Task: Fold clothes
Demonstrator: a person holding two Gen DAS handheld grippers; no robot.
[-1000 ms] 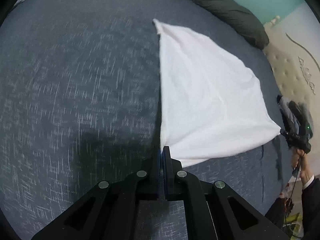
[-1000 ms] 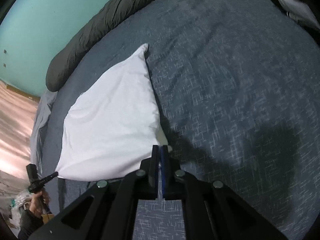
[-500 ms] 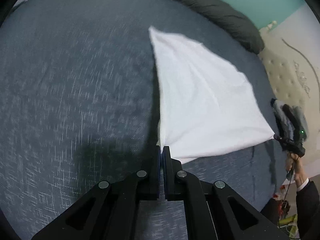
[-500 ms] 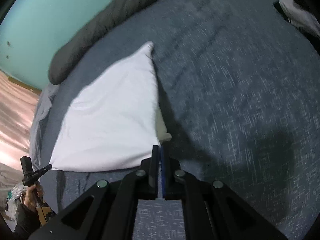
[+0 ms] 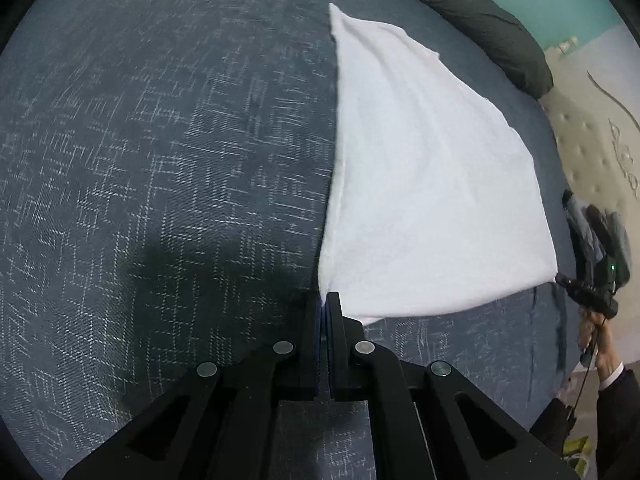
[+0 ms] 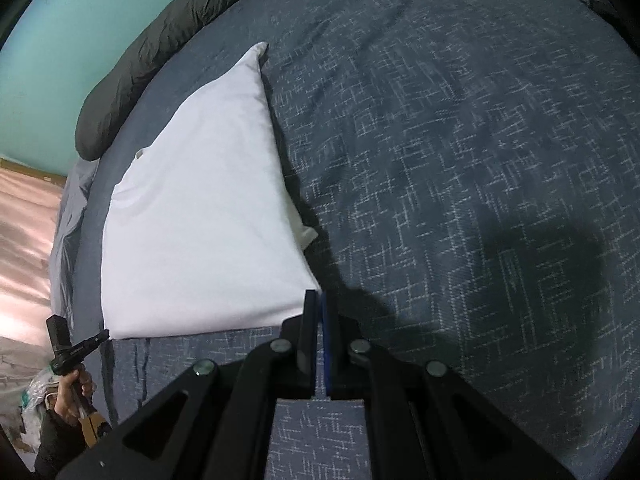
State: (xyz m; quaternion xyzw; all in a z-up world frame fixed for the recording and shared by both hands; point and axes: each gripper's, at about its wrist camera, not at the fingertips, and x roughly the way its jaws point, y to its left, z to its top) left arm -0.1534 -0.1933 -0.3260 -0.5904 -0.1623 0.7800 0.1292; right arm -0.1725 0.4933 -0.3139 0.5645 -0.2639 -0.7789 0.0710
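White garment lower, flatter on bedspread

Over the last second both tools came down toward the bed, and the white cloth stretched between them sank with them. In the right wrist view a loose lower flap of the cloth that had only peeked out beside the fold now lay spread on the bed. A second small corner showed at the cloth's far edge. The cloth also filled more of both views.
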